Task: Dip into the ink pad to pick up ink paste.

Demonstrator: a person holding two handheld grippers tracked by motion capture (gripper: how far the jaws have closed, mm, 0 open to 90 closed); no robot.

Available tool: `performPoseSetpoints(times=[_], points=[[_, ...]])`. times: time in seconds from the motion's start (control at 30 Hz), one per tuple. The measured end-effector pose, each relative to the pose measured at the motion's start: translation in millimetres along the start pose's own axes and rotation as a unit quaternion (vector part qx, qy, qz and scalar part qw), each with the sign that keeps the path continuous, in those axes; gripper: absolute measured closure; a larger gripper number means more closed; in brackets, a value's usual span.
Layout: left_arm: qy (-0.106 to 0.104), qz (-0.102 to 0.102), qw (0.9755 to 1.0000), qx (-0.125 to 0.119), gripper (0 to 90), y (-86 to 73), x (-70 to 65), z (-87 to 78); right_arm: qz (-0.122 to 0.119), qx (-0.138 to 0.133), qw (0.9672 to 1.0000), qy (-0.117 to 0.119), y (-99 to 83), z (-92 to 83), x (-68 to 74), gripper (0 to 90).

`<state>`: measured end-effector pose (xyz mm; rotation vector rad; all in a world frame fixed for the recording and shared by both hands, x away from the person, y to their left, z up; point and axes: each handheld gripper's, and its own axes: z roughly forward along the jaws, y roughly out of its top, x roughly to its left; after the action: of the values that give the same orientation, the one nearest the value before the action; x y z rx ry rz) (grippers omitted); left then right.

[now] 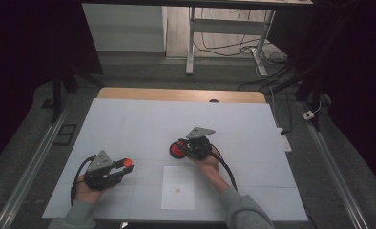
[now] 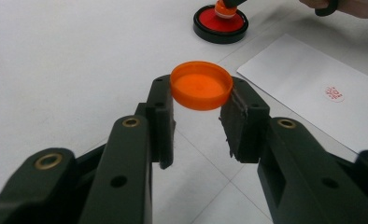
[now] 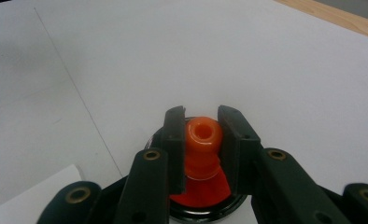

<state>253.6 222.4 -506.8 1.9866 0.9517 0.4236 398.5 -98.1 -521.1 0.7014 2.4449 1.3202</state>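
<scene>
My right gripper point(image 3: 201, 154) is clamped on the light, rigid orange stamp point(image 3: 202, 144) pressed into the ink pad point(image 1: 177, 149) mid-table, while my left gripper point(image 2: 201, 116) pinches its slippery cap point(image 2: 201, 85) by the rim, near left

Two grippers showing, left gripper point(image 1: 125, 168) and right gripper point(image 1: 180, 146), one orange cap point(image 2: 201, 85), one orange stamp point(image 3: 202, 147), one red ink pad point(image 2: 220, 24), one paper sheet point(image 1: 178, 187) lying.
</scene>
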Motion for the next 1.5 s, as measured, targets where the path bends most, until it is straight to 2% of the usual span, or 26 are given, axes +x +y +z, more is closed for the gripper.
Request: performPoseSetpoints(times=[0.3,0.8,1.27,1.5], points=[[0.001,0.000,1.0000,-0.001,64.8,-0.1,0.1,-0.3,-0.002,0.007,1.0000,0.001,-3.0,3.2,0.2,71.9],[0.002,0.000,1.0000,-0.002,64.9,0.1,-0.6,-0.7,-0.022,0.014,0.9996,-0.012,-2.4,3.7,4.4,72.7],[0.003,-0.001,1.0000,-0.003,64.9,-0.1,-0.6,-2.6,-0.015,0.003,0.9998,-0.012,-6.0,3.1,4.0,72.9],[0.004,0.000,1.0000,-0.004,64.9,0.0,-1.3,-3.0,-0.004,-0.007,1.0000,-0.005,-8.2,3.3,1.7,72.9]])
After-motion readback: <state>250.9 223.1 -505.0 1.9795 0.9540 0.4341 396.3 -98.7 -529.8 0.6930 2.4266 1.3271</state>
